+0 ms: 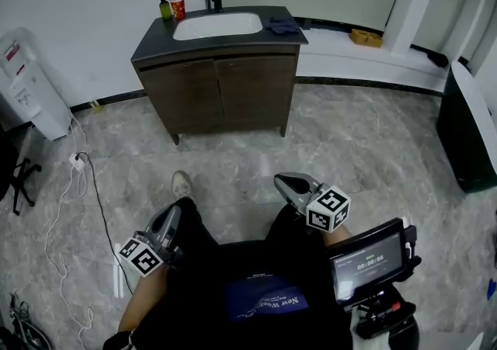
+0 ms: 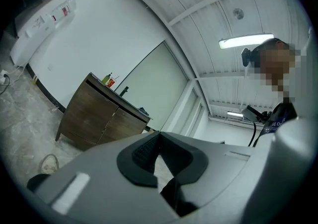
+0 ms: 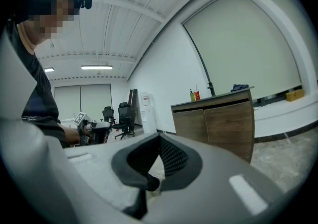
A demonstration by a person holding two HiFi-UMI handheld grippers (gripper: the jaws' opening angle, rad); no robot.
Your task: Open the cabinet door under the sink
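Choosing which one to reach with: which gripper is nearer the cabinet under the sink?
Right, by a little. The right gripper is short of the cabinet, off its right door; the left gripper is further back, off its left door.

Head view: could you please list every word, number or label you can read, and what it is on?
"00:00:00", apparently, in green digits: screen at lower right.
Blue patch on the person's dark top: white print, too blurred to read.
Red cup print and water dispenser labels: too small to read.
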